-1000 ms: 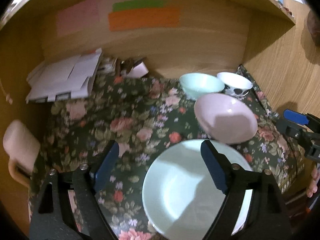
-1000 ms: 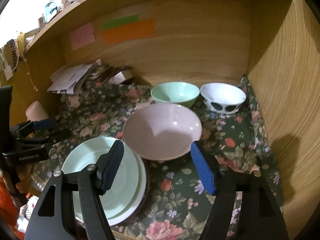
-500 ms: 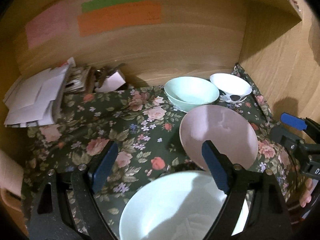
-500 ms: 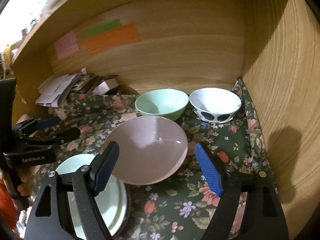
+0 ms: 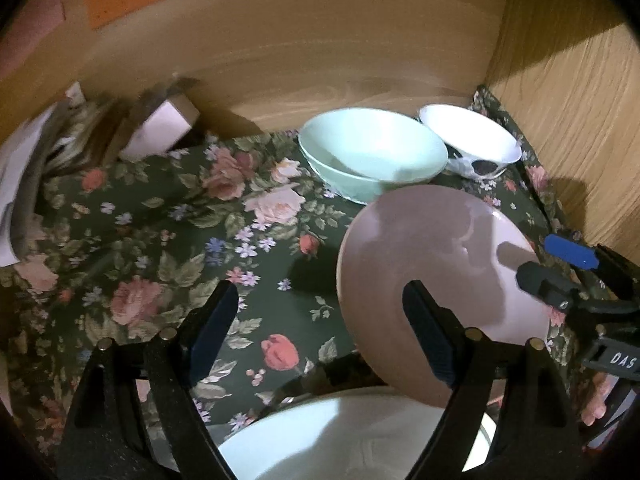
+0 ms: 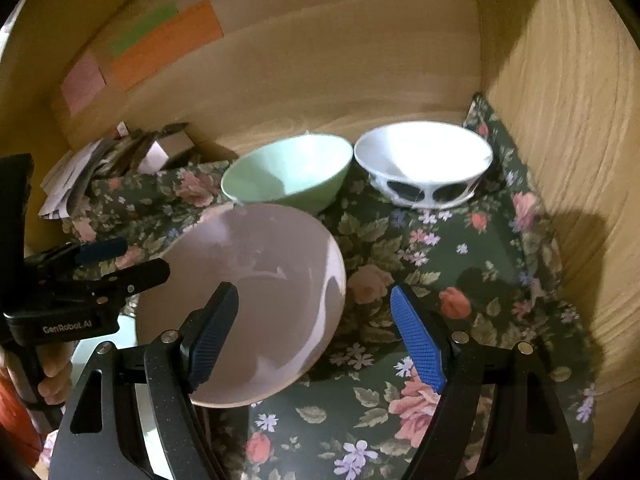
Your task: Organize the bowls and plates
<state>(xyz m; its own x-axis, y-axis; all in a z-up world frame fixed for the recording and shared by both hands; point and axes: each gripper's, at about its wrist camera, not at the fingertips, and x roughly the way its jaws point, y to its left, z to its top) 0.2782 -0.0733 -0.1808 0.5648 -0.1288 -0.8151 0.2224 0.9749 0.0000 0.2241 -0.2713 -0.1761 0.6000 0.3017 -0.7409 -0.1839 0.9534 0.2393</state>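
A pink bowl (image 5: 432, 276) (image 6: 256, 280) sits on the floral cloth, its near edge resting on the pale green plates (image 5: 352, 436) (image 6: 100, 344). Behind it stand a mint green bowl (image 5: 368, 152) (image 6: 288, 172) and a white bowl with dark spots (image 5: 472, 140) (image 6: 424, 164). My left gripper (image 5: 320, 332) is open and empty, over the cloth just left of the pink bowl. My right gripper (image 6: 314, 332) is open and empty, its left finger over the pink bowl's right rim.
The shelf is a wooden nook with a back wall (image 6: 320, 60) and a right side wall (image 6: 560, 120). A pile of papers and small boxes (image 5: 80, 136) (image 6: 112, 160) lies at the back left. Floral cloth (image 5: 160, 240) covers the shelf floor.
Both grippers have moved forward, deeper into the shelf. The bowls loom larger and the plates have slid toward the bottom edge of both views. Both stay open.
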